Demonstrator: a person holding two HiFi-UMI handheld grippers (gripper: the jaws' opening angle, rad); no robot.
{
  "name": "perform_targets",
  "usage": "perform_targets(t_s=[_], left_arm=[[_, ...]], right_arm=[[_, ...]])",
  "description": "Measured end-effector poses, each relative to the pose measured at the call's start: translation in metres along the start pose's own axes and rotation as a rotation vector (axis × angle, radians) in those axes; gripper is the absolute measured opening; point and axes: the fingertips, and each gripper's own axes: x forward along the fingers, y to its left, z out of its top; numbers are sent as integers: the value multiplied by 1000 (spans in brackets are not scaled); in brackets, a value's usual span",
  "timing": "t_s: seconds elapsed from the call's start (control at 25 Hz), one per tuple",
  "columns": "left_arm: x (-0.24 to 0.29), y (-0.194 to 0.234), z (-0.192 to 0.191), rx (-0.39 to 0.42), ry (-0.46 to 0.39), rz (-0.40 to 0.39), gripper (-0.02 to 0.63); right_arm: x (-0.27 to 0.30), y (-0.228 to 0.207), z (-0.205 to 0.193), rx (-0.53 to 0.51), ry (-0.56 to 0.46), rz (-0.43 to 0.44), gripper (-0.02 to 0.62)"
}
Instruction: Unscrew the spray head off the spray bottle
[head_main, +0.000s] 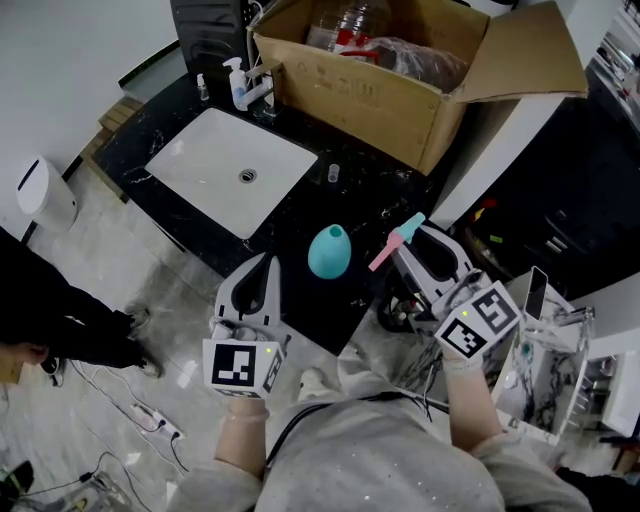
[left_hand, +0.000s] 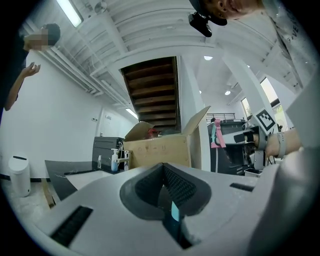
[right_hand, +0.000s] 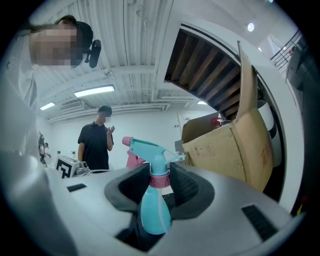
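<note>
Nearest to me, my left gripper (head_main: 268, 260) is clenched. Its own view (left_hand: 162, 166) shows the ribbed pads meeting with nothing between them. It sits at the near edge of the black counter (head_main: 300, 218) and points in over it.

To its right, my right gripper (head_main: 408, 238) is grasping the spray head (head_main: 412, 228). In the right gripper view (right_hand: 159, 169) the two pads press on the pink collar just under the teal nozzle. The head view shows the pink trigger slanting down and to the left from the jaw tips.

The bottle (head_main: 329, 252) is teal and drop-shaped. It stands upright on the counter near that front edge, between the two grippers. In the head view it is to the left of the spray head and apart from it. In the right gripper view the bottle's body (right_hand: 152, 210) lines up directly below the collar through the gap in the jaws, so I cannot tell from there whether they are joined. The left gripper view shows the spray head (left_hand: 216, 134) with only a thin tube hanging under it.

Further in, a small clear jar (head_main: 333, 172) stands on the counter beside the white sink (head_main: 190, 160). At the sink's far rim are a pump bottle (head_main: 237, 85) and a tap (head_main: 262, 92). Behind them is an open cardboard box (head_main: 350, 95) with plastic-wrapped things inside.

Off to the left, a white bin (head_main: 45, 200) stands on the floor. The right gripper view also shows a person in a dark shirt (right_hand: 97, 145) standing well beyond the jaws.
</note>
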Motion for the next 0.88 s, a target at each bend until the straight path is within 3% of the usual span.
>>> perform_targets(t_s=[0.44,0.88], left_arm=[[-4,-4,6,1,11,21,6],[-5,0,5,30,32,53,6]], right_arm=[[-8,4,1,-32,-30,-63,132],[-7,11,0,-63,-30,-53,132]])
